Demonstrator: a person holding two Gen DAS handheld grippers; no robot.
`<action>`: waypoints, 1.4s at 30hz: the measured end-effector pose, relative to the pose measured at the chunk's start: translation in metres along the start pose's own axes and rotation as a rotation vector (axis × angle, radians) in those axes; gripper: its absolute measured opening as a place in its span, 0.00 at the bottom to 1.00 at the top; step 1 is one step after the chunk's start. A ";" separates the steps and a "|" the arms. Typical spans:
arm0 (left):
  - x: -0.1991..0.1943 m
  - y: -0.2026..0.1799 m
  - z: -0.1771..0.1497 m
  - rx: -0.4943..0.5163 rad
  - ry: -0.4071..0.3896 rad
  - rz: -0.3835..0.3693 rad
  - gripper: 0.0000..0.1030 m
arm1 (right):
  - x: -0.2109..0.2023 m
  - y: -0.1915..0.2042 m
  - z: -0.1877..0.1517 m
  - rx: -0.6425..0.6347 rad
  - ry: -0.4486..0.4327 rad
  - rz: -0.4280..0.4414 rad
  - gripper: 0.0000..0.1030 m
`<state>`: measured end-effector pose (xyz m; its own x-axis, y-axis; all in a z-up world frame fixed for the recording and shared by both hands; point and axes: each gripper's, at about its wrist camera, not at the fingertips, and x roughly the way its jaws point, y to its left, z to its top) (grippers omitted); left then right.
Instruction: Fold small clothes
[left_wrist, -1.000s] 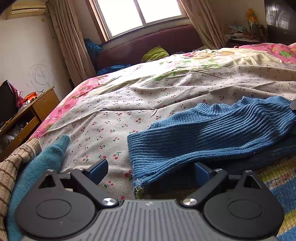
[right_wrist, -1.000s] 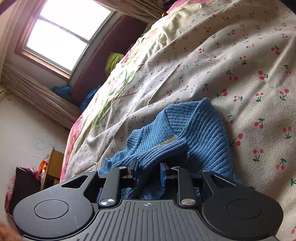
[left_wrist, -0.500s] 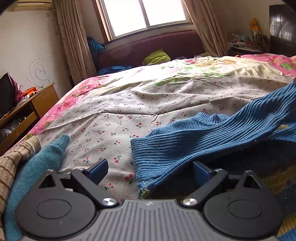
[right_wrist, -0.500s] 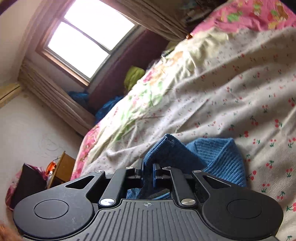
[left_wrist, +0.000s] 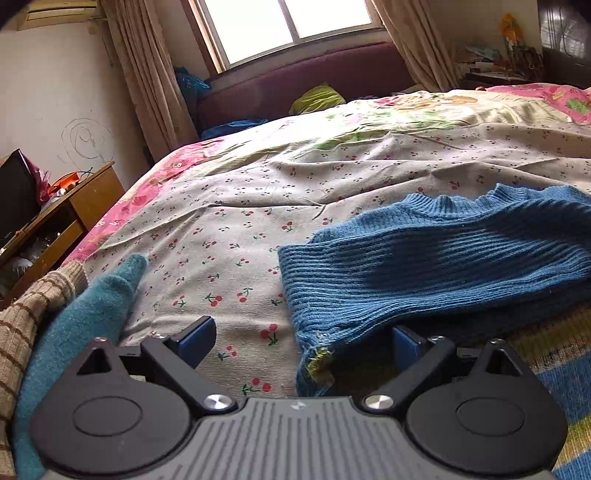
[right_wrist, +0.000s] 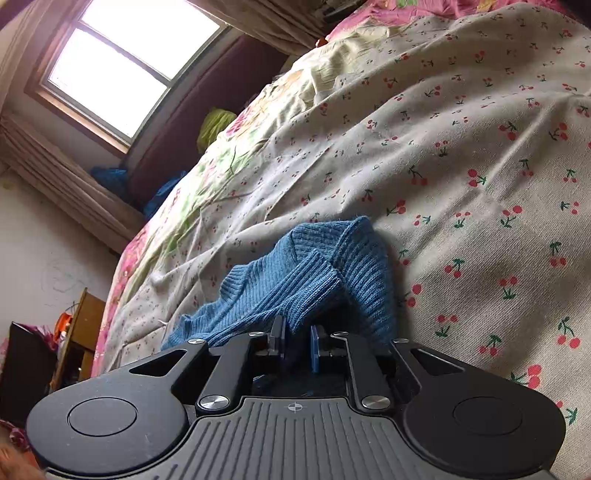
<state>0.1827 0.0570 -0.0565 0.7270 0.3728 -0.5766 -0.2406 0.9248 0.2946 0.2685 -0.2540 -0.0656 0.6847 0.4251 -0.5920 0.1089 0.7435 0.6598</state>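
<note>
A blue ribbed sweater (left_wrist: 436, 266) lies on the cherry-print bedsheet (left_wrist: 236, 221), one part folded over the rest. Its frayed hem corner (left_wrist: 317, 362) hangs between the wide-apart fingers of my left gripper (left_wrist: 301, 336), which is open and touches nothing. In the right wrist view the sweater (right_wrist: 306, 280) is bunched in front of my right gripper (right_wrist: 297, 343). A ribbed fold dips between its blue pads (right_wrist: 314, 349). The jaws are opening and stand a narrow gap apart, no longer squeezing the knit.
A teal garment (left_wrist: 85, 321) and a brown striped knit (left_wrist: 22, 317) lie at the bed's left edge. A striped colourful cloth (left_wrist: 554, 354) lies under the sweater on the right. A wooden cabinet (left_wrist: 74, 214) stands left of the bed, and a headboard (left_wrist: 295, 85) under the window.
The right gripper shut on the sweater's edge, lifted it and carried it across. Now that part lies down over the sweater and the jaws have widened. The left gripper stayed still.
</note>
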 end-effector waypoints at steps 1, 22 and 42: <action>0.002 0.003 0.000 -0.014 0.007 0.014 1.00 | 0.002 0.000 0.001 0.008 0.005 -0.004 0.15; -0.016 0.056 -0.012 -0.115 0.071 0.006 1.00 | -0.026 0.072 -0.026 -0.505 -0.064 -0.114 0.18; 0.027 0.023 0.005 -0.081 0.078 -0.066 1.00 | 0.028 0.034 0.011 -0.524 0.022 -0.202 0.32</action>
<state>0.1999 0.0883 -0.0617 0.6916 0.3127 -0.6511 -0.2474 0.9494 0.1933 0.2992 -0.2223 -0.0547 0.6718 0.2536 -0.6959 -0.1400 0.9661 0.2169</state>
